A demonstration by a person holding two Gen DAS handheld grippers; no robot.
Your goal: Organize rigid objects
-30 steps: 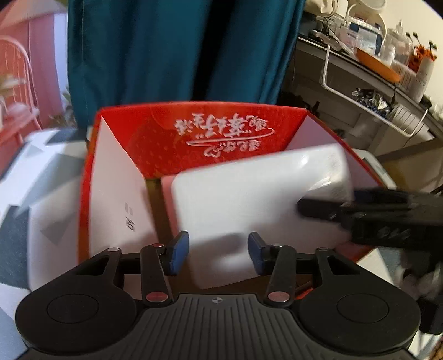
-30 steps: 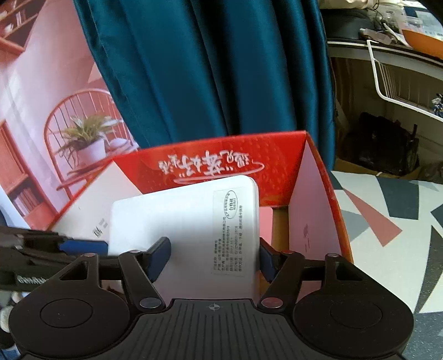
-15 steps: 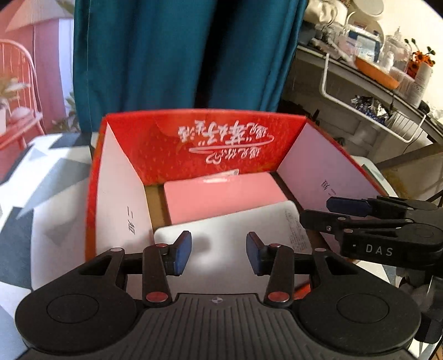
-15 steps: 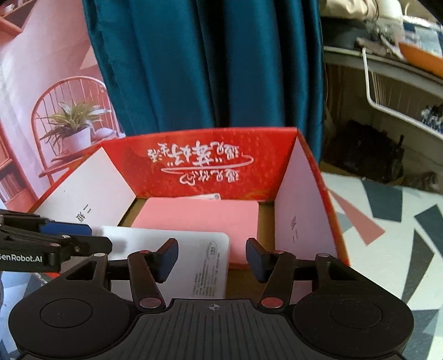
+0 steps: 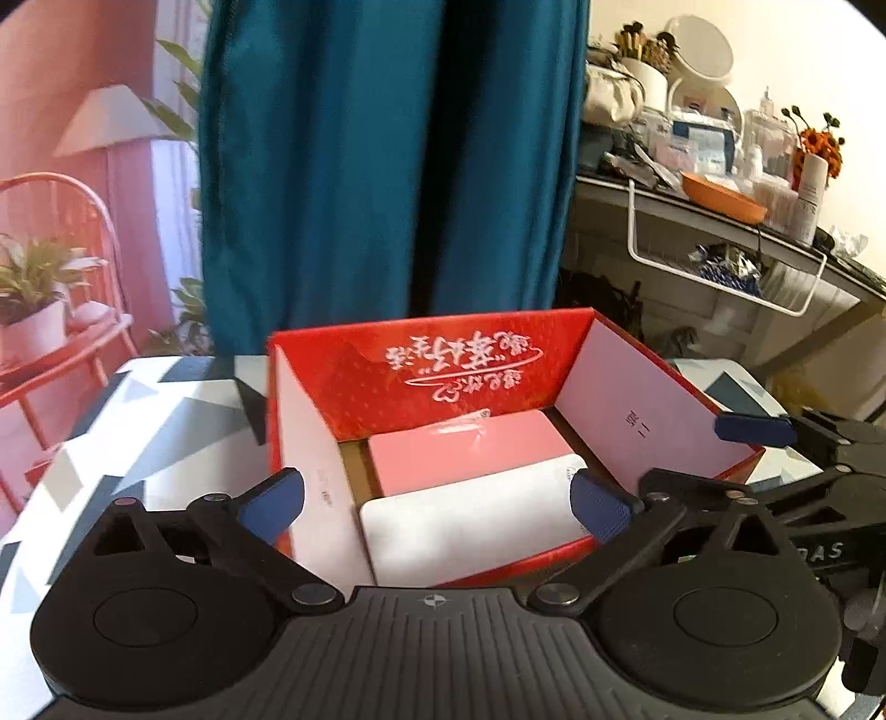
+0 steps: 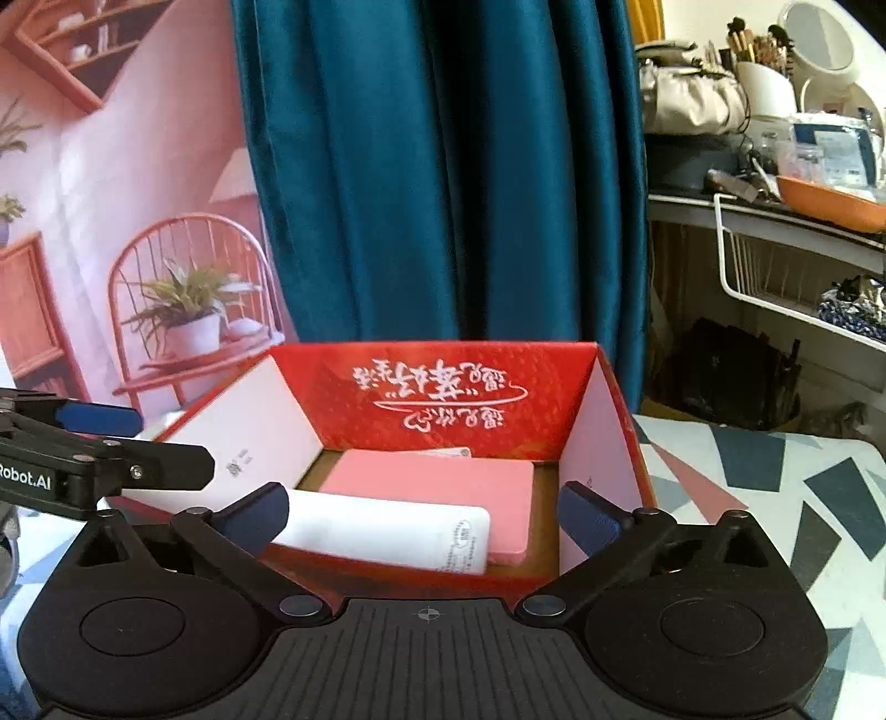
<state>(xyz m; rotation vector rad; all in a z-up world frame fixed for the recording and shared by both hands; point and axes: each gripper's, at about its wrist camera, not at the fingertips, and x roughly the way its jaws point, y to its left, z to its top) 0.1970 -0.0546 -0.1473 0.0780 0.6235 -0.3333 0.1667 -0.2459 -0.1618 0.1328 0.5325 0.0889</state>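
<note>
Inside the red box (image 5: pixel 476 371) on the patterned table (image 6: pixel 775 476): one white slab (image 6: pixel 387 531) lying flat, overlapping a pink slab (image 6: pixel 443 479); left gripper (image 5: pixel 437 501) and right gripper (image 6: pixel 423 512) above the near rim, jaws just spread wide, gripping nothing.

A lived-in home room: teal curtain (image 6: pixel 443 166), cluttered vanity shelf (image 5: pixel 720 205) with makeup brushes (image 6: pixel 747 41) and mirror (image 6: pixel 819 33).

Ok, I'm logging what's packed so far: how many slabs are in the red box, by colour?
White slab: 1
Pink slab: 1
Total: 2, both lying flat in the red box, the white one partly on the pink.
</note>
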